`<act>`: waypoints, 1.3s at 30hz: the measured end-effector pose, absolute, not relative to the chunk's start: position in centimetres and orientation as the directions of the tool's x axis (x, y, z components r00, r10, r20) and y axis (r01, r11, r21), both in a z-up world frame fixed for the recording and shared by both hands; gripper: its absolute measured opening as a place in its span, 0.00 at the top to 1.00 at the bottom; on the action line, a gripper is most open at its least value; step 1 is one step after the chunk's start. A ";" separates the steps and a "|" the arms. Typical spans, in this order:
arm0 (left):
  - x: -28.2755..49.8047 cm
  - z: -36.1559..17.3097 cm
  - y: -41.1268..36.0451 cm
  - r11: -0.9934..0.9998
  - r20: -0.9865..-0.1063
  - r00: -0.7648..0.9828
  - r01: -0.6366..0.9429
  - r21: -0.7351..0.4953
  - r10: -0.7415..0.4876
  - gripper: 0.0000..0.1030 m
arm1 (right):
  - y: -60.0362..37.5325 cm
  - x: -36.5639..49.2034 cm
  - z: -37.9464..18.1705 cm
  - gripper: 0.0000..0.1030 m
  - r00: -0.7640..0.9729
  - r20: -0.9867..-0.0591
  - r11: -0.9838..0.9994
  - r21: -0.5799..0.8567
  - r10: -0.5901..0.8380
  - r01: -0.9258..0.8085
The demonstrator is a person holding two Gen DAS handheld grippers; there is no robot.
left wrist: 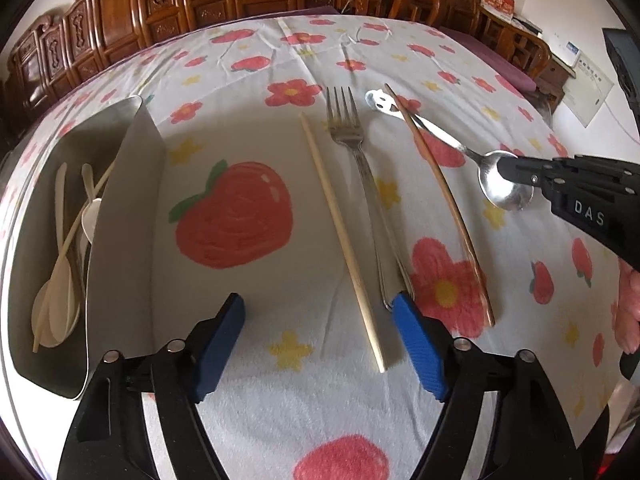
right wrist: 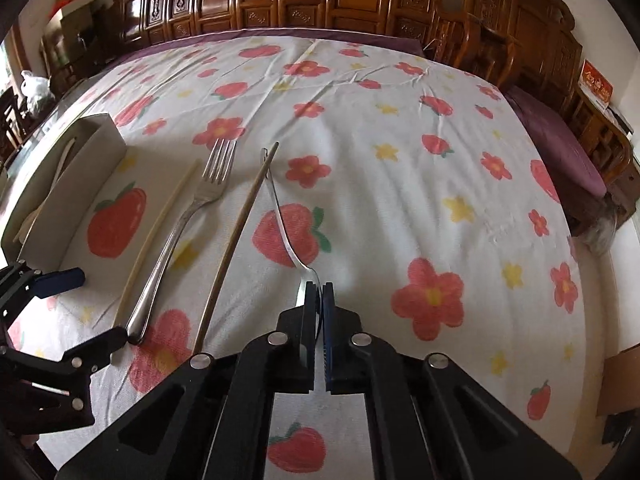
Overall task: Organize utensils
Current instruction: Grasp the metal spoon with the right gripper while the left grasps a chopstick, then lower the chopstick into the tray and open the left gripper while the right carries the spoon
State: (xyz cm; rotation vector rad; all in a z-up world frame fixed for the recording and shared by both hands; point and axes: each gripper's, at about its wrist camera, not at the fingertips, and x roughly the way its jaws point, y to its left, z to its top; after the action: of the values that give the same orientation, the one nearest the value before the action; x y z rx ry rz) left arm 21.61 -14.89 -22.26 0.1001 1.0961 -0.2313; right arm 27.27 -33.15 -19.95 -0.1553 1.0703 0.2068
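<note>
Right gripper (right wrist: 319,289) is nearest the lens, its blue pads pinched tight on the bowl of the metal spoon (left wrist: 436,136). That spoon's handle runs away from the fingers toward the far edge of the bed, its smiley-face end crossing the brown chopstick (left wrist: 442,200). Left of that lie the fork (left wrist: 362,172), tines pointing at the far edge, and the pale chopstick (left wrist: 344,240), all roughly parallel on the floral sheet (right wrist: 400,184). Left gripper (left wrist: 320,312) hovers low with its jaws spread wide, the right pad just beside the fork's handle end. Over by the left edge sits the white tray (left wrist: 120,240), holding pale spoons and chopsticks lengthwise. Plenty of bare sheet stretches to the right and far side.
</note>
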 end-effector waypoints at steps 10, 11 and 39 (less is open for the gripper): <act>22.0 -21.8 -14.8 0.973 -0.892 0.437 0.231 -0.016 -0.118 0.95 | -34.3 27.2 -19.0 0.97 0.462 -0.885 0.982 -0.032 0.058 -0.185; 22.0 -21.8 -14.7 0.973 -0.893 0.433 0.231 -0.020 -0.121 0.96 | -34.5 27.2 -18.9 0.97 0.463 -0.885 0.984 -0.035 0.051 -0.175; 19.9 -15.6 -8.3 0.973 -0.832 0.515 0.197 -0.117 -0.204 0.96 | -29.1 25.3 -13.5 0.97 0.546 -0.836 0.984 -0.040 0.062 -0.173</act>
State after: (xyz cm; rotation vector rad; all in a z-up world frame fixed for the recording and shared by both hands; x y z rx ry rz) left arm 19.88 -8.35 -15.57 -0.0082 1.0007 -0.2410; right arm 25.31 -29.12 -13.54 -0.1228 0.9841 0.1392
